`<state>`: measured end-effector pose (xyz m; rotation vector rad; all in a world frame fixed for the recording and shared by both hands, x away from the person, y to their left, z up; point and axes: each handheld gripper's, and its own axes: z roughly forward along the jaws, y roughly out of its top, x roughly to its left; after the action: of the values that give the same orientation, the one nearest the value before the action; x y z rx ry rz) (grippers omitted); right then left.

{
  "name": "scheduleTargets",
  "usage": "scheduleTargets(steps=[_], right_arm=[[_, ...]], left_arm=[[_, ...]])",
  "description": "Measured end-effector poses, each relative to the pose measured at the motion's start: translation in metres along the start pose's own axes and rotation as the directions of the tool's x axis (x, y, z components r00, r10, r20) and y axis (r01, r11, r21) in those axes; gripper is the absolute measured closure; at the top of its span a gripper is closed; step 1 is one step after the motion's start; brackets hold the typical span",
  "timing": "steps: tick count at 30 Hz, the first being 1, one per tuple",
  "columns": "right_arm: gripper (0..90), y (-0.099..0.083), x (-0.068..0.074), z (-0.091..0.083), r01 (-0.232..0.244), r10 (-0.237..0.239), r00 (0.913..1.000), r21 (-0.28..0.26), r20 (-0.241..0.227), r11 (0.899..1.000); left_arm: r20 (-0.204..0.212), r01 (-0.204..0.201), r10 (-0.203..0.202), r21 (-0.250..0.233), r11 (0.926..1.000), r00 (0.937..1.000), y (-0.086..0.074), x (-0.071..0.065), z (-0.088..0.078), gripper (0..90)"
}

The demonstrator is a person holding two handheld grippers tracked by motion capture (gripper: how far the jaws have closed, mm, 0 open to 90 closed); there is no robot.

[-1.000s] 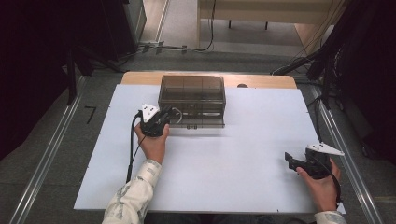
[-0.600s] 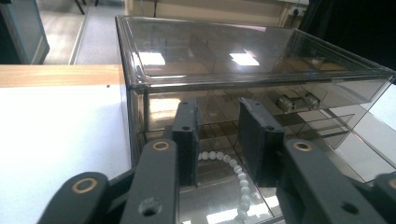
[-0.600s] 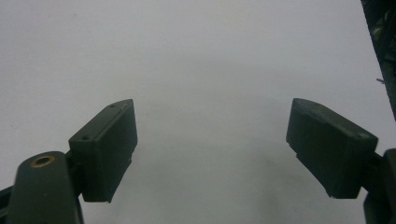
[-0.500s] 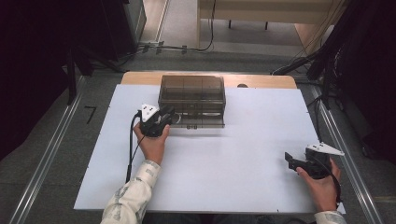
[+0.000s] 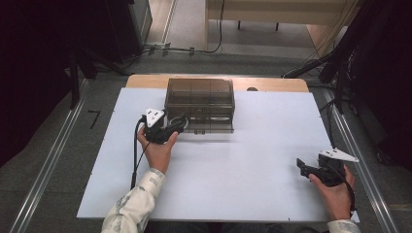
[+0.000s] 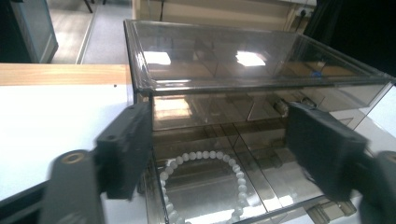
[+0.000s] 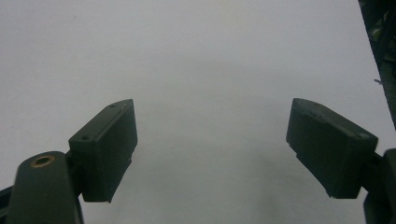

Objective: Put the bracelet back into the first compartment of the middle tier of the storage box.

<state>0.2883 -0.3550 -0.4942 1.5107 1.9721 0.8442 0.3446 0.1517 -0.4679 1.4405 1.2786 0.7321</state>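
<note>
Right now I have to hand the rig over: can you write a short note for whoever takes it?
Left tool: jaws open, just been opening, nothing pressed between them, held at the front of the smoky box.
Right tool: open, empty, over bare white table at the near right.
Things: white bead bracelet lies in the pulled-out lower drawer; the box lid is down.
Done: bracelet is in the drawer, released.
Left: probably push the drawer shut.
</note>
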Motion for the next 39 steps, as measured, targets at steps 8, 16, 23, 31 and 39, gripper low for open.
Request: scheduleTargets(steps=[8, 16, 23, 31, 39], right_arm=[[14.8, 0.0, 0.0, 0.0, -0.001, 0.001, 1.0, -0.001, 0.0, 1.0], [14.8, 0.0, 0.0, -0.001, -0.003, 0.003, 1.0, -0.001, 0.004, 1.0], [14.8, -0.001, 0.0, -0.001, -0.001, 0.001, 1.0, 0.0, 0.005, 1.0], [14.8, 0.0, 0.0, -0.001, -0.002, 0.002, 1.0, -0.001, 0.007, 1.0], [14.7, 0.0, 0.0, -0.002, -0.001, 0.001, 1.0, -0.002, 0.007, 1.0]], left_arm=[[0.031, 0.039, -0.04, 0.013, 0.9991, 0.9987, 0.002, 0.006, -0.005, 15.4], [0.027, 0.026, -0.026, 0.023, 0.9994, 0.9993, 0.0, 0.01, -0.012, 13.0], [0.028, 0.009, -0.01, 0.026, 0.9996, 0.9996, -0.002, 0.011, -0.022, 12.3], [0.018, 0.018, -0.018, 0.021, 0.9996, 0.9997, -0.006, 0.015, -0.038, 11.9], [0.009, 0.029, -0.029, 0.011, 0.9995, 0.9995, -0.016, 0.022, -0.053, 11.8]])
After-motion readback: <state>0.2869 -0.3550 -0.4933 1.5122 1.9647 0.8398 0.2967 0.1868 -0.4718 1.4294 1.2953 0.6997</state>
